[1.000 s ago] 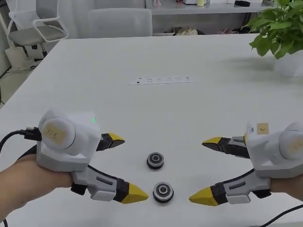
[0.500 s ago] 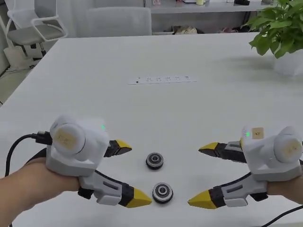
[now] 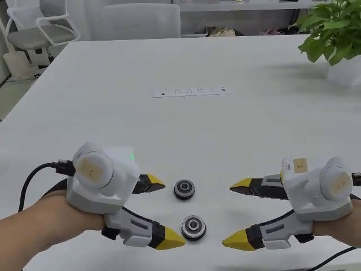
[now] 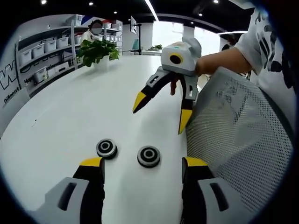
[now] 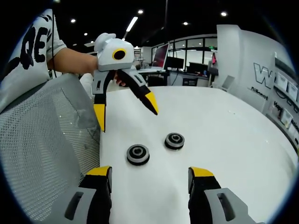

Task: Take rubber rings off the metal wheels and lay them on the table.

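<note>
**Two ringed wheels lie between spread fingers**

Two small round wheels lie flat on the smooth white table [image 3: 197, 130], close together but apart. The far wheel [image 3: 184, 189] and the near wheel [image 3: 193, 227] each show a shiny metal hub inside a dark rubber ring. The left gripper [image 3: 168, 212] and right gripper [image 3: 231, 213] flank them. Both have their yellow-tipped fingers [image 3: 169, 240] spread wide, touching nothing. A flat white power strip [image 3: 193, 91] lies farther off.

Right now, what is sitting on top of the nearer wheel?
Nothing rests on the nearer wheel; a black rubber ring wraps its rim. It lies flat on the white table, so its underside is covered and cannot be seen.
</note>
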`<state>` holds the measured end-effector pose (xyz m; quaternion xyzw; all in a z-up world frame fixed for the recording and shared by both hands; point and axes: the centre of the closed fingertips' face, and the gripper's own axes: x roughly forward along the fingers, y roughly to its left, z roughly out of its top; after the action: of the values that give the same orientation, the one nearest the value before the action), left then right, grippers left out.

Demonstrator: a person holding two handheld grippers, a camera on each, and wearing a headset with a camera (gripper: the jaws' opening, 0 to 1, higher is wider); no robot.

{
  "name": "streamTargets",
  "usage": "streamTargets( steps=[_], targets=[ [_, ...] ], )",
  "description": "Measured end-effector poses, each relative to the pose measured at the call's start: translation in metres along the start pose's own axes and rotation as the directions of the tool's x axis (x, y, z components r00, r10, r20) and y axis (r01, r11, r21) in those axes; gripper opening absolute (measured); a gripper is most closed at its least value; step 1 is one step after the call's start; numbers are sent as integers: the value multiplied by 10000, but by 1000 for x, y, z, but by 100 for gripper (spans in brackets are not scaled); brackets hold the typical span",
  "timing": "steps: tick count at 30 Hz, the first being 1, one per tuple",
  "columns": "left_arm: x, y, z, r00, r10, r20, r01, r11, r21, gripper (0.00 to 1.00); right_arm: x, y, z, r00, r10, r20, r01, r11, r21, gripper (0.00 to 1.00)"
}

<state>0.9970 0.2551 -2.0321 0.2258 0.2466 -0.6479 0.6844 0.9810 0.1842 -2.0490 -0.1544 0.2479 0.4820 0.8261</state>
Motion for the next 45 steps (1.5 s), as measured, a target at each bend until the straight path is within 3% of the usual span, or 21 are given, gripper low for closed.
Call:
streamTargets(
  steps=[15,31,45],
  targets=[
    [13,-9,-2,9987,-443,-246,445,9990,92,55,8,6,-5,9987,490,-141,-490,9988,-32,58],
    [29,-16,-5,9950,-859,-517,867,9962,126,42,8,5,-6,9986,518,-132,-516,9986,132,58],
    [38,-17,-7,9929,-1050,-554,1035,9942,-302,24,8,6,-11,9982,533,-266,-527,9984,216,59]
  ],
)
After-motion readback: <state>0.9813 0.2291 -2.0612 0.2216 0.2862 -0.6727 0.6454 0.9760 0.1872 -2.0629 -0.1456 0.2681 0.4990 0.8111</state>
